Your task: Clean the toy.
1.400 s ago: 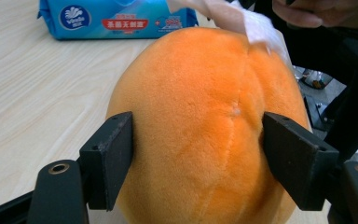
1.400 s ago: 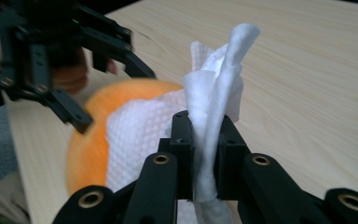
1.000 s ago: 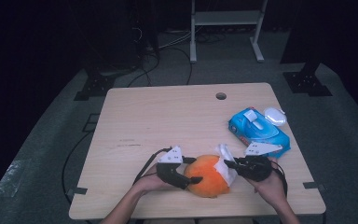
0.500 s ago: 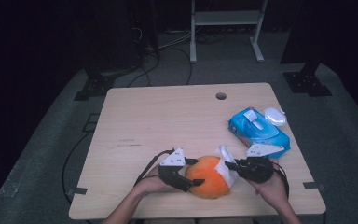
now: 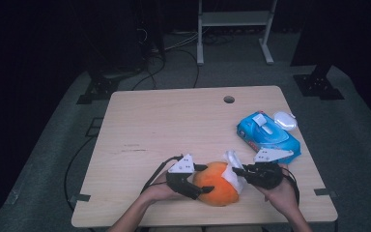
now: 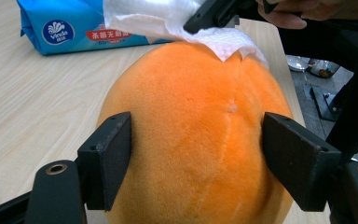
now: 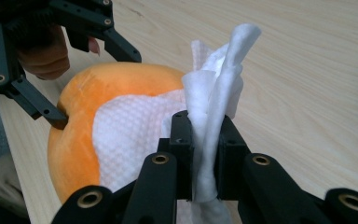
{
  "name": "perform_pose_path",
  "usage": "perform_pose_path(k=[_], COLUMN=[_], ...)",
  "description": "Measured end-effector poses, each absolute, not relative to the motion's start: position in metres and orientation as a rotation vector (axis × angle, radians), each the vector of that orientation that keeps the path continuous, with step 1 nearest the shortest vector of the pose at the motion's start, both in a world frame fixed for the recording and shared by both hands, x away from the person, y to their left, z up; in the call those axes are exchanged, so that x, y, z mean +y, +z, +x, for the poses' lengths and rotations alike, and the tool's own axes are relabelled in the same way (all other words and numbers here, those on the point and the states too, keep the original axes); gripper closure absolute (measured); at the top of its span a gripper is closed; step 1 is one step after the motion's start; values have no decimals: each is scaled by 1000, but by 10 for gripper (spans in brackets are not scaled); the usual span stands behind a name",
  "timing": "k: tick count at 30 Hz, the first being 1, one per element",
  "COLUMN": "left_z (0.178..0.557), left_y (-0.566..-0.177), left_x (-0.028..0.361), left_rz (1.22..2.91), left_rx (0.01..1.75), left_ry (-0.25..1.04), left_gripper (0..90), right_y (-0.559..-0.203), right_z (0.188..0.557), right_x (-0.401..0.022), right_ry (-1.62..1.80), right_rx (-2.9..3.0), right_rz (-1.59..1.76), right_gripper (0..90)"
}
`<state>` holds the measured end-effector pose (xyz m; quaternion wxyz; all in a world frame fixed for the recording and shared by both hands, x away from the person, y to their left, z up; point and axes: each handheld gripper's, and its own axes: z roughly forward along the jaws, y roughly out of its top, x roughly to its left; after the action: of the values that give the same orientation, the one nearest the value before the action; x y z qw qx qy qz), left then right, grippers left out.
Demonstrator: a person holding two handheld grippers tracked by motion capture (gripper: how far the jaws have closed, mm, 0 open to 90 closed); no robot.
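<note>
Near the counter's (image 5: 140,121) front edge, the left gripper (image 5: 199,181) has its jaws clamped on the flanks of an orange plush ball (image 5: 216,183), soft and light, best held at its widest girth. The right gripper (image 5: 239,170) pinches a limp white tissue (image 7: 214,126) draped over the plush, seemingly wiping it. A blue wipes pack (image 5: 267,136) lies farther right.

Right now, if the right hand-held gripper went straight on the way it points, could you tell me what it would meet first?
Most likely the orange plush ball: the right hand-held gripper, shut on the white tissue, points at it, with the tissue already draped against its surface.
</note>
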<state>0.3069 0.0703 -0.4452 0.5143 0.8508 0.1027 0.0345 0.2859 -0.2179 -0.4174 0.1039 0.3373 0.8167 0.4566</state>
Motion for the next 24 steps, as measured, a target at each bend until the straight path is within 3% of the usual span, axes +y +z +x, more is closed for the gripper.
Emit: perform_pose_path(k=[5,9,15,20,24], left_z=[306,307,316,312,306], left_y=[-446,-444,-446,-443,-439], left_x=[69,71,79,73,66], left_rz=[2039,2032,2035,2034,2046], left_rx=[247,250,331,300,277], left_ry=[85,73,12,36,92], left_gripper=[254,241,121,279,316], right_y=[-404,-414,-419,-411,-401], right_z=[280,283,281,280,275], right_x=[-203,-197,-210,-216,-201], right_ry=[1436,1394,1359,1396,1454], right_rx=[2412,2455,2455,2418,2412], right_rz=[910,906,935,947,866], right_gripper=[794,796,797,797,797])
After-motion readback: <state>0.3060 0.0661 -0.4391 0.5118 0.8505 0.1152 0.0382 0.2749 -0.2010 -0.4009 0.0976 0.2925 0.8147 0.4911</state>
